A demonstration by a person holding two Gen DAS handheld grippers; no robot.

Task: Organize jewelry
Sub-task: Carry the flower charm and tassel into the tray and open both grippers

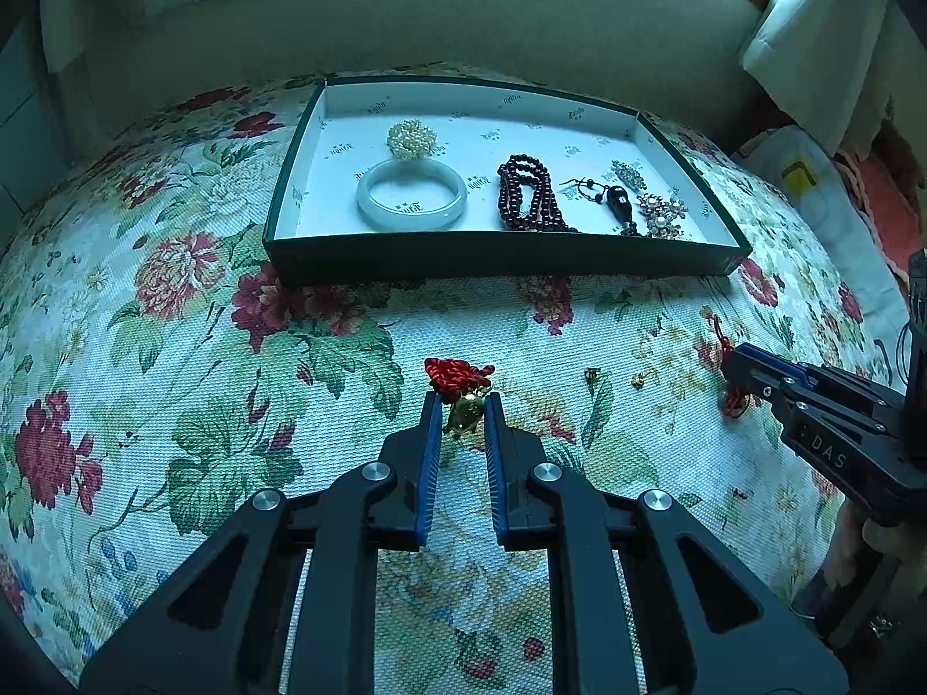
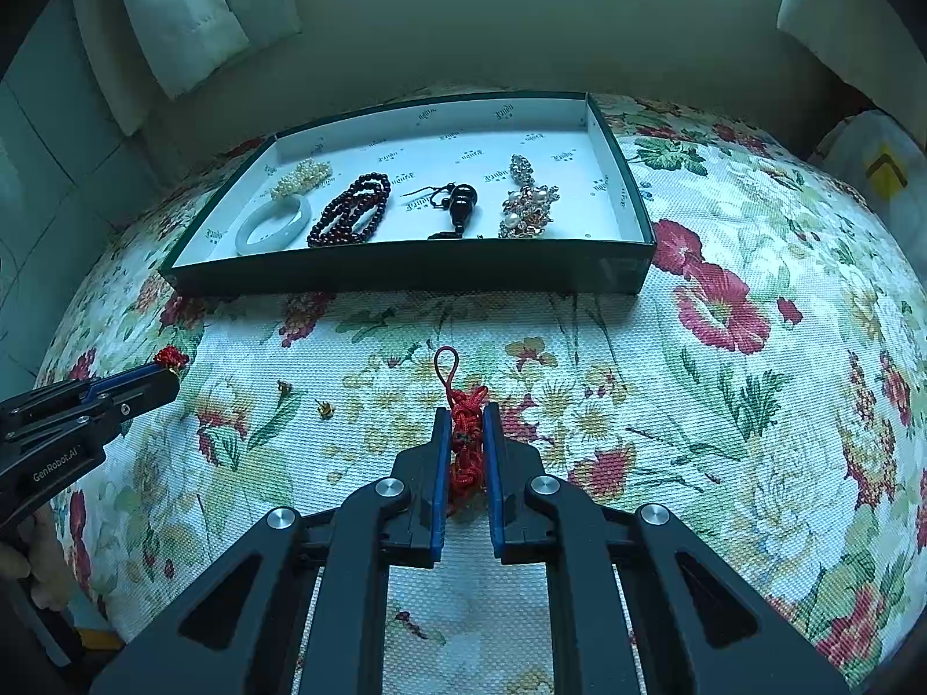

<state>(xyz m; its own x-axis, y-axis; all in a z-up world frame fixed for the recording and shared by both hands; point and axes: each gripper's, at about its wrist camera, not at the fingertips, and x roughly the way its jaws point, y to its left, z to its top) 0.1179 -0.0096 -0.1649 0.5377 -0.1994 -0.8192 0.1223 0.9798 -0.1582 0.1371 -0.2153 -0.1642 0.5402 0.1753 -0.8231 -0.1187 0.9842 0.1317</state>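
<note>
"GenRobot.AI" on left gripper (image 2: 165, 373) body; "DAS" on right gripper (image 1: 731, 368) body.

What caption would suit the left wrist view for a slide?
Left gripper closes on a gold charm with red knot; behind it, a tray holds the jade bangle and dark beads.

Between the near edge and the dark tray (image 2: 405, 278) the flowered cloth (image 2: 724, 434) lies open on the right. Two small gold pieces (image 2: 325, 408) sit left of centre. Inside the tray, its far strip and right end are bare; the near wall bars a low reach.
</note>
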